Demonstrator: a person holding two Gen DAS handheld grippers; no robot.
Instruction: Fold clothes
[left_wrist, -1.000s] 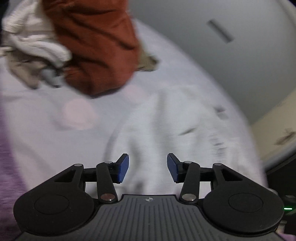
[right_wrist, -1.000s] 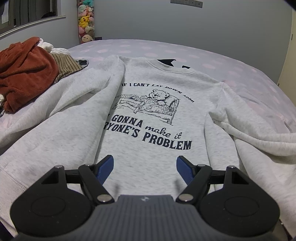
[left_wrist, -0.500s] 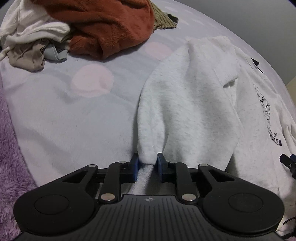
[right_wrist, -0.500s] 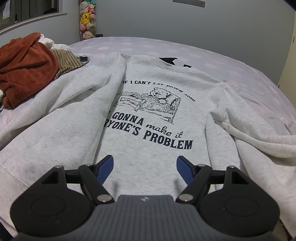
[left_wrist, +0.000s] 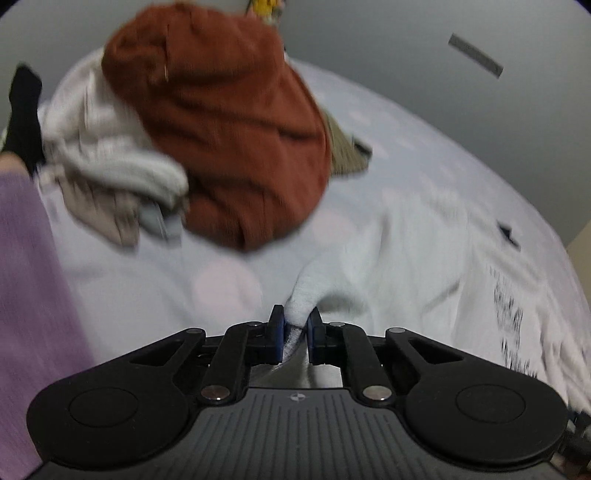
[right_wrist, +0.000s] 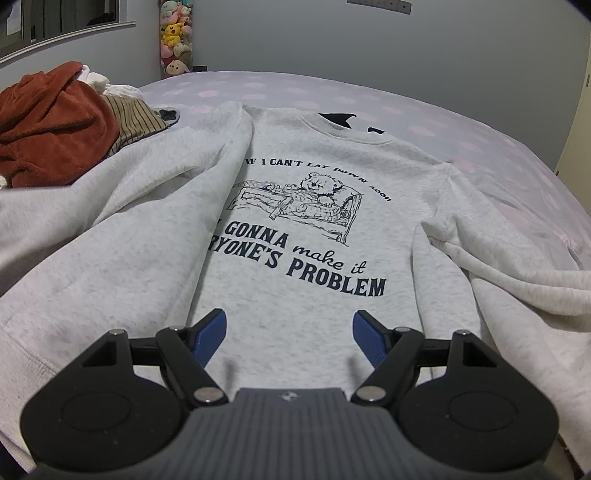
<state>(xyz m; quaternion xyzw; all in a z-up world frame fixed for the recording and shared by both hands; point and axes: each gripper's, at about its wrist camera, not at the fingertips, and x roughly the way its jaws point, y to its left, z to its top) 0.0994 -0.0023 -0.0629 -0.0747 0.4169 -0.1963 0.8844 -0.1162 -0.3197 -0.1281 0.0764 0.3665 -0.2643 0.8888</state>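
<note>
Our left hand-held gripper (left_wrist: 295, 332), jaws just closed, clamps the sweatshirt (right_wrist: 314, 229) sleeve (left_wrist: 369, 258); the right hand-held gripper (right_wrist: 289, 334) gapes empty. Next we fold the sleeve across the print.

a home bedroom: polka-dot bed (right_wrist: 480, 155), plush toys (right_wrist: 175, 40), strewn clothes (right_wrist: 59, 122).
</note>
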